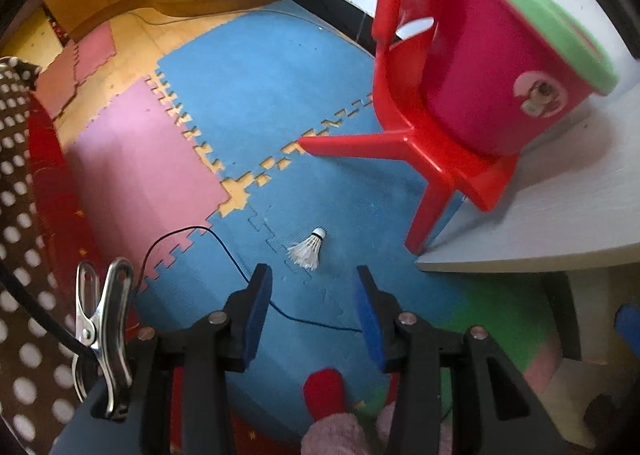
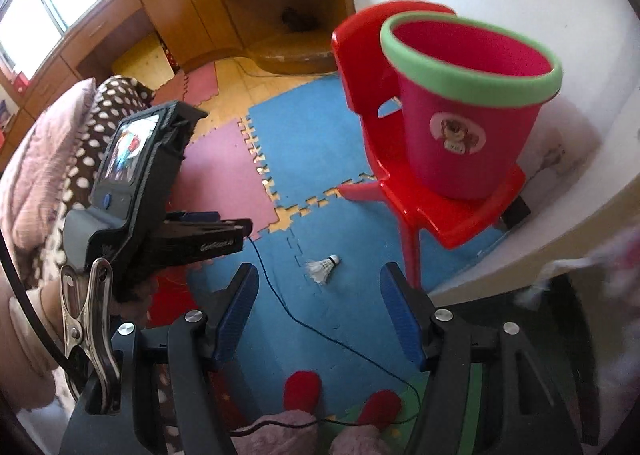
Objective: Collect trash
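Shuttlecock point(image 1: 309, 251) on mat nr red chair point(image 1: 420, 159): left gripper point(image 1: 314, 311), right gripper point(image 2: 318, 307) jaws apart, empty; straddle feathers w/ left, close gently.

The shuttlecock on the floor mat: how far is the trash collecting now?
Done: nothing visible; what shows of the bin's inside is bare. In hand: nothing; the left gripper and right gripper are open and empty above the mat. Left: pick up the shuttlecock and drop it in the bin.
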The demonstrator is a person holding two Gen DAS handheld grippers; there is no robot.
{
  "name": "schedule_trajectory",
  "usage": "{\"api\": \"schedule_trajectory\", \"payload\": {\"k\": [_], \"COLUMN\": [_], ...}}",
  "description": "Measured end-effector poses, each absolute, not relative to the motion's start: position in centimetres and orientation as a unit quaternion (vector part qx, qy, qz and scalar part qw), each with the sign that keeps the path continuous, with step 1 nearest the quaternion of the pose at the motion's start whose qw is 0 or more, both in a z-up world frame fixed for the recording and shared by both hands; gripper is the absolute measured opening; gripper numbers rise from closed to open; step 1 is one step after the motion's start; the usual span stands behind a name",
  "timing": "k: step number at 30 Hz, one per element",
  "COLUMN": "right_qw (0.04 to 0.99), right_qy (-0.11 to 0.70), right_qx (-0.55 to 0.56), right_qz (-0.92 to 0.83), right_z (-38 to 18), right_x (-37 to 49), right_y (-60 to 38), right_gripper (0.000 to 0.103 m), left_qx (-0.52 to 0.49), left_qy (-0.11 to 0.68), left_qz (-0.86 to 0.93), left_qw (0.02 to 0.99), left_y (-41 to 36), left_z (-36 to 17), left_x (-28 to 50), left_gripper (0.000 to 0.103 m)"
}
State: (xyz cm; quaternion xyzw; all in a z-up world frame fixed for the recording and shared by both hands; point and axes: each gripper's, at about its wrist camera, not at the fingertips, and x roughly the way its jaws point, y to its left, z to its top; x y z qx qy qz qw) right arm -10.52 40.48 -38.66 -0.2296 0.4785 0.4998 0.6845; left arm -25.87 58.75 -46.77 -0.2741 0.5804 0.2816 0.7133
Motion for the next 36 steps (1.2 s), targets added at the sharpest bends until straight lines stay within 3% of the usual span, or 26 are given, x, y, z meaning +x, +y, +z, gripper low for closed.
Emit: {"api": "schedule_trajectory", "payload": {"k": [14,36], "right_qw": [0.677,0.66], "right_qy": [0.497,0.544], "right_qx": [-0.233,-0.208], "right_qz": [0.49,0.476], "right_z": [-49.6,-56.2], "right_x": [-9.5,-8.3], "right_y": [41.0,41.6], "right_gripper": [0.065,0.065], "left_qx": [-0.24,-0.145], "left_qy": [0.606,0.662], "left_qz": [0.244,0.225], "left_qw": [0.718,0.7], "left_y": [58.2,56.7], "left_z": [-60.8,-78.5], "left_x": [-22.7,-19.2], "left_gripper": [0.045,0.049]}}
